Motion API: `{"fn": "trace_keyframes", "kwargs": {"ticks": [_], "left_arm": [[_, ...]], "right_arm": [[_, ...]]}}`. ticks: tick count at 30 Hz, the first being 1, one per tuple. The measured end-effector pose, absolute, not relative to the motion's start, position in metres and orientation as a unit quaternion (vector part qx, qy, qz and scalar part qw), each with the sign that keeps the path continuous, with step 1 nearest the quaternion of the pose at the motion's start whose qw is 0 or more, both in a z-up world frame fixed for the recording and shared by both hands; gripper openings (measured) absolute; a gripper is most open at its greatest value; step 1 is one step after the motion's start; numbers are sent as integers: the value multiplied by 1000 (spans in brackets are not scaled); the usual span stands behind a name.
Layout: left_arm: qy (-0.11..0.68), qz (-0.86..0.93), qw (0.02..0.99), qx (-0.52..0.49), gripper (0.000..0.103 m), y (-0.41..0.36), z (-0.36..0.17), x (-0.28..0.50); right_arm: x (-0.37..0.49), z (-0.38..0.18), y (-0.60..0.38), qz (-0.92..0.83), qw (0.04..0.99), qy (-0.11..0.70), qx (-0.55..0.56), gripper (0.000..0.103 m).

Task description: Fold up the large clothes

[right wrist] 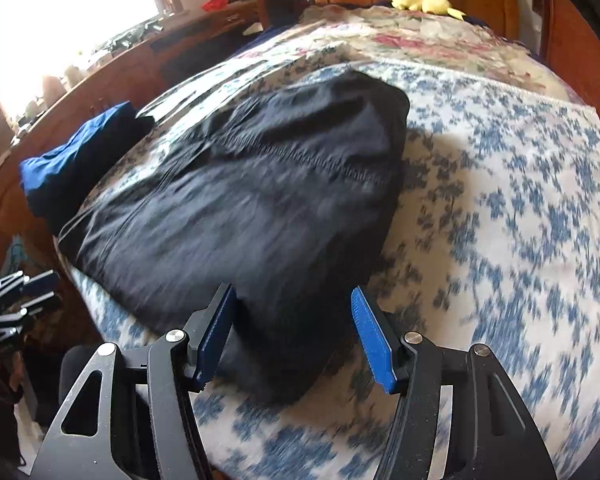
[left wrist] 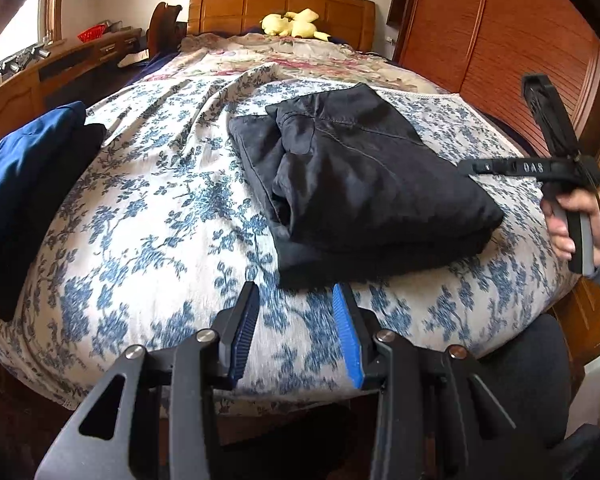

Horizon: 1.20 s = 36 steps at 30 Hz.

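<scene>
Black garment (left wrist: 364,184): folded, matte, stitched seams, on floral bedspread (left wrist: 148,216). Left gripper (left wrist: 296,308) and right gripper (right wrist: 292,320) spread, empty.

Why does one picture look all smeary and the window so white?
Right wrist view: the black folded garment and bedspread are streaked with motion blur, and the window glares white. Left wrist view: sharper, but the fisheye lens bulges the bed.

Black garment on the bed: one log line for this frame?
black garment: folded, on bedspread | left gripper: open, empty | right gripper: open, garment between pads, ungripped
</scene>
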State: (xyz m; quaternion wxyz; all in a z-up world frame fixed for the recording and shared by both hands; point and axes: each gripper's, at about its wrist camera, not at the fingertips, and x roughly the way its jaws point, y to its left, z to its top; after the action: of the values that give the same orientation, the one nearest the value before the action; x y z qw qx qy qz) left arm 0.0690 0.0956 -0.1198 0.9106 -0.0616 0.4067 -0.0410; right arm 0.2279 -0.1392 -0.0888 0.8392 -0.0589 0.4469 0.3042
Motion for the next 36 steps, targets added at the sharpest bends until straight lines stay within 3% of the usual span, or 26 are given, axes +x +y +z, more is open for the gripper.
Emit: {"fn": "trace_keyframes", "kwargs": {"ticks": [11, 18, 22, 23, 27, 29, 36], "left_arm": [[418, -39, 904, -81, 36, 99, -142, 114], [430, -44, 898, -85, 36, 98, -151, 125], [431, -47, 896, -93, 37, 100, -154, 124], [431, -48, 896, -92, 37, 100, -154, 124], [428, -49, 898, -92, 37, 100, -153, 123], [425, -49, 899, -93, 37, 101, -152, 123], [421, -49, 900, -103, 36, 110, -153, 123]], "right_arm": [[361, -123, -124, 292, 841, 452, -59, 61], [423, -142, -122, 314, 823, 474, 0, 83], [436, -164, -113, 342, 785, 514, 42, 84], [433, -164, -110, 345, 787, 511, 36, 81], [419, -158, -108, 357, 792, 494, 25, 49], [412, -151, -114, 354, 802, 480, 19, 38], [378, -129, -150, 327, 823, 464, 1, 34]]}}
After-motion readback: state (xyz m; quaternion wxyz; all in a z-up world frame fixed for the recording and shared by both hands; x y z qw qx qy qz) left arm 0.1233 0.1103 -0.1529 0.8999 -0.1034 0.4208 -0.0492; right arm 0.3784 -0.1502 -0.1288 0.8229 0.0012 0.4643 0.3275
